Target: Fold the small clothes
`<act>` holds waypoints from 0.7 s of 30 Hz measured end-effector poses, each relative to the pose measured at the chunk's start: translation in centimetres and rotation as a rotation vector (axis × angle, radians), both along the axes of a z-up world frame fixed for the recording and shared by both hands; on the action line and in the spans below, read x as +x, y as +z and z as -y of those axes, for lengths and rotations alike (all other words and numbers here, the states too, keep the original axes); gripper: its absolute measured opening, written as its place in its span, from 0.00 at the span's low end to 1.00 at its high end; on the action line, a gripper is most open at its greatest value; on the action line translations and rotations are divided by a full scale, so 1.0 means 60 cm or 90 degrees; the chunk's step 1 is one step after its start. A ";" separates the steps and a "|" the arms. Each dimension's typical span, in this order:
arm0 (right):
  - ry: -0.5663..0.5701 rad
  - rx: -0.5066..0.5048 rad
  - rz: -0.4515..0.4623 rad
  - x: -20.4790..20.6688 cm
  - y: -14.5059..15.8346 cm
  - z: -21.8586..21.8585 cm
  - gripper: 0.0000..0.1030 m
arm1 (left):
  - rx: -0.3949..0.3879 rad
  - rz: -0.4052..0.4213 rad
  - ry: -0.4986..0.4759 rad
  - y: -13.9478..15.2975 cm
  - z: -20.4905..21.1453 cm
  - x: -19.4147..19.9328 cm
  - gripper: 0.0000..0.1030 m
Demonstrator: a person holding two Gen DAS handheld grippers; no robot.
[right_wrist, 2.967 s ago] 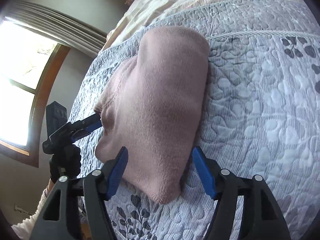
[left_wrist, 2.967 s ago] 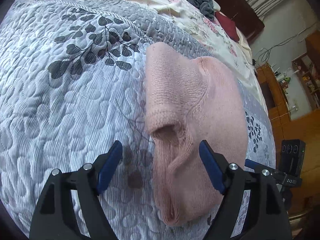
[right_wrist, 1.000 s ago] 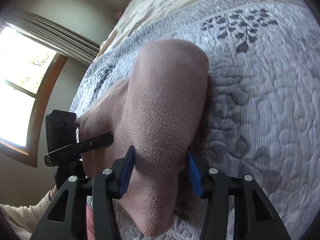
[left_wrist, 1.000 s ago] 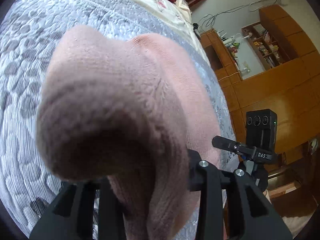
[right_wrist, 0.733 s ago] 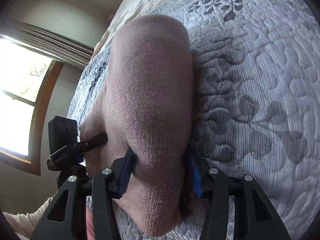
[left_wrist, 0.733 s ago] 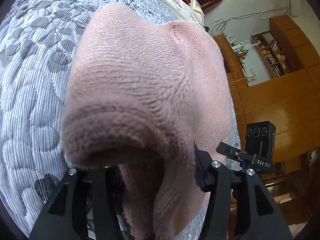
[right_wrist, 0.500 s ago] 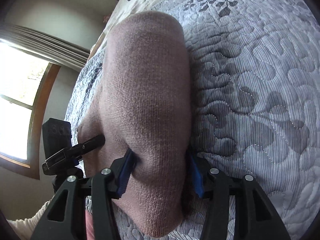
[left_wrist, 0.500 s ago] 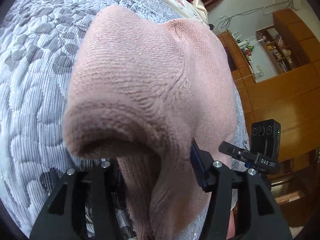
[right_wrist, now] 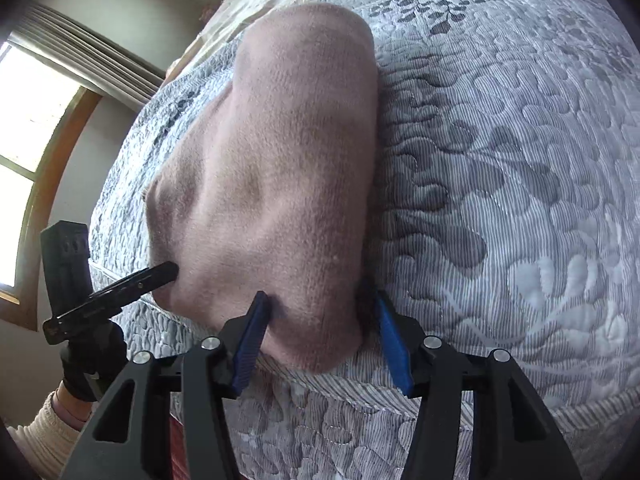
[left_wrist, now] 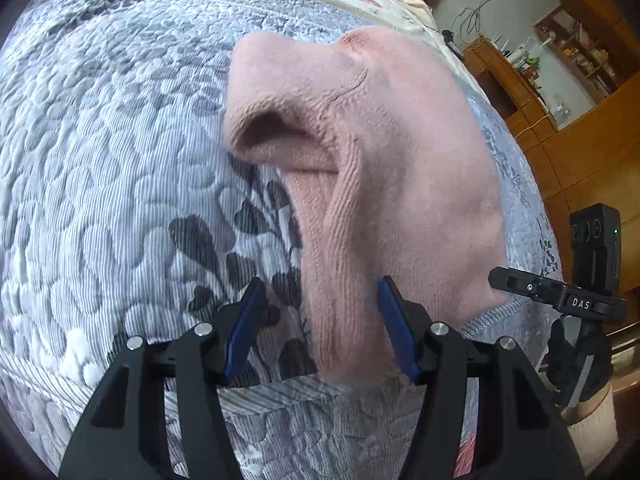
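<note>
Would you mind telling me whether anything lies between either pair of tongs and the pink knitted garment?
Nothing visible does. The left tongs and the right tongs each stand open around the near edge of the pink knitted garment, which lies on the grey quilt.

Bed with grey leaf-patterned quilt (left_wrist: 120,160), folded pink knit garment (left_wrist: 400,160) lying on it

— What sort of place is shown?
— A home bedroom: a bed is covered by a grey quilted bedspread (left_wrist: 120,160), a curtained, wood-framed window (right_wrist: 36,128) is seen beside it, and wooden shelving (left_wrist: 576,56) crowded with household items is set against the wall.
</note>
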State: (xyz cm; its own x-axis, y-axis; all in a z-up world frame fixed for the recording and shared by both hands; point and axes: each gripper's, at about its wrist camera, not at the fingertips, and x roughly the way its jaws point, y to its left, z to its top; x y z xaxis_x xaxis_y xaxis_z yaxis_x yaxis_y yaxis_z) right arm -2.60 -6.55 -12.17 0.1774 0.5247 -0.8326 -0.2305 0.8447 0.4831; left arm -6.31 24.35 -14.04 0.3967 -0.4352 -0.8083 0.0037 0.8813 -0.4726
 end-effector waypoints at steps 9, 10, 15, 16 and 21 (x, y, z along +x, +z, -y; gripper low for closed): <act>-0.025 -0.023 0.004 -0.003 0.000 -0.014 0.55 | 0.030 0.008 0.014 0.007 -0.002 -0.028 0.59; -0.026 -0.034 0.012 -0.010 0.008 -0.013 0.55 | 0.046 0.011 0.013 0.016 0.000 -0.033 0.59; -0.028 -0.095 0.053 -0.045 0.048 -0.021 0.76 | 0.097 0.029 0.029 0.064 0.006 -0.063 0.69; -0.026 -0.101 0.059 -0.052 0.053 -0.023 0.77 | 0.106 0.027 0.034 0.071 0.008 -0.069 0.71; -0.020 -0.150 0.073 -0.082 0.070 -0.035 0.84 | 0.154 0.013 0.044 0.092 0.025 -0.097 0.73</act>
State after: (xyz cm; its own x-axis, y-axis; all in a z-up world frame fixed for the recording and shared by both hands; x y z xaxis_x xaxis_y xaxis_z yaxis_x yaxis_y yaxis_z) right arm -7.54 -4.46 -7.95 0.2910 0.3117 -0.9045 -0.2447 0.9382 0.2447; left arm -12.10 22.86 -8.52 0.4360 -0.2009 -0.8773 -0.0534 0.9673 -0.2480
